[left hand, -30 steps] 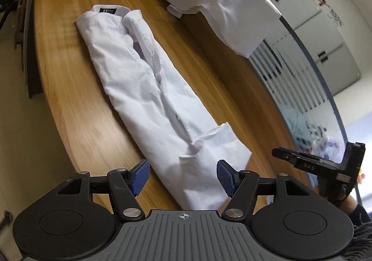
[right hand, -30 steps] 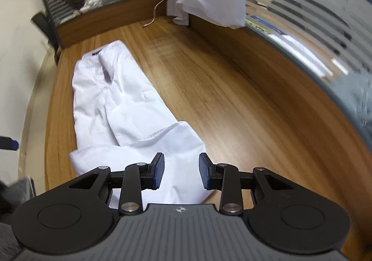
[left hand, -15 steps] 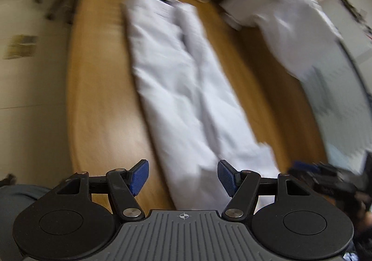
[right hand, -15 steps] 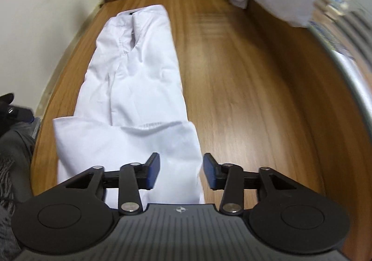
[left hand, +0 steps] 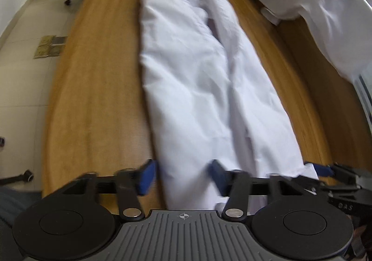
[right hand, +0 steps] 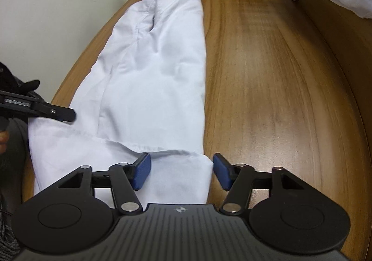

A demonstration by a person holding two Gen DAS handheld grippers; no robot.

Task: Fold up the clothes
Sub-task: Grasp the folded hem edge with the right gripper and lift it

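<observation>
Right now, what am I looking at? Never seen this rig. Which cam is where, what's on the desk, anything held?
There is no robot arm. A person holds a pair of hand-held tongs in each hand, and a fisheye camera on each looks forward along its two blue-padded fingers.

One picture is from the left tongs, the other from the right tongs; each pair also shows at the other picture's edge.

On the wooden desk lies a white shirt, already folded into a long strip. A second white garment is draped over the raised ledge behind.

Nothing is gripped yet. Both tongs straddle the shirt's near end and are closing, with cloth between the pads but not visibly pinched.
</observation>
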